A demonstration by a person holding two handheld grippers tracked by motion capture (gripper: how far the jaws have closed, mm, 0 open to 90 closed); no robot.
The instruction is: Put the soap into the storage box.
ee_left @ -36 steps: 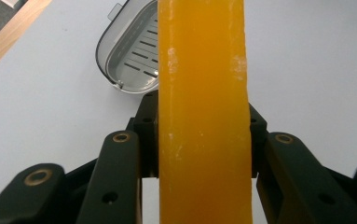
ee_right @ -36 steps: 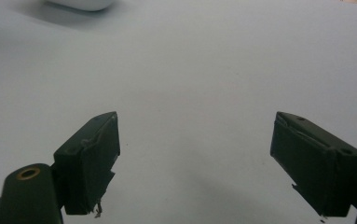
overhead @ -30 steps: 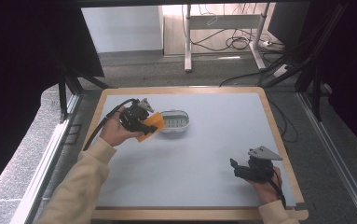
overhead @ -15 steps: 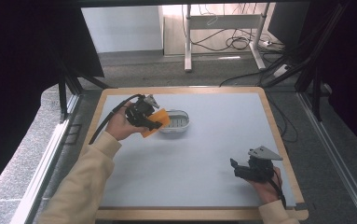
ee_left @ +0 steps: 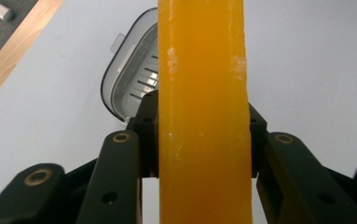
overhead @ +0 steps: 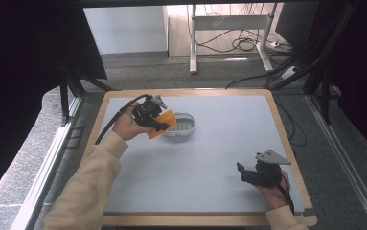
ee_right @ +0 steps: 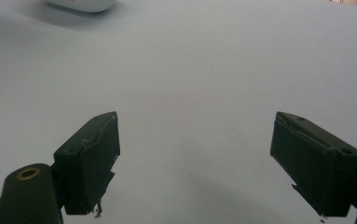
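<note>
Here, a translucent orange rectangular soap bar [ee_left: 203, 116] is pinched edgewise in the left claw [overhead: 158, 119], tilted just above the near rim of a small clear plastic soap dish [overhead: 183, 125]. If released off-centre, it could be tipped onto the table [overhead: 210, 158]. The right claw [overhead: 248, 173] is rested spread, well apart.

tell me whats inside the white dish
The dish shows a ribbed bottom with nothing seen lying in it. The orange bar, clamped in the left gripper, covers most of it, so that part stays unseen.
</note>
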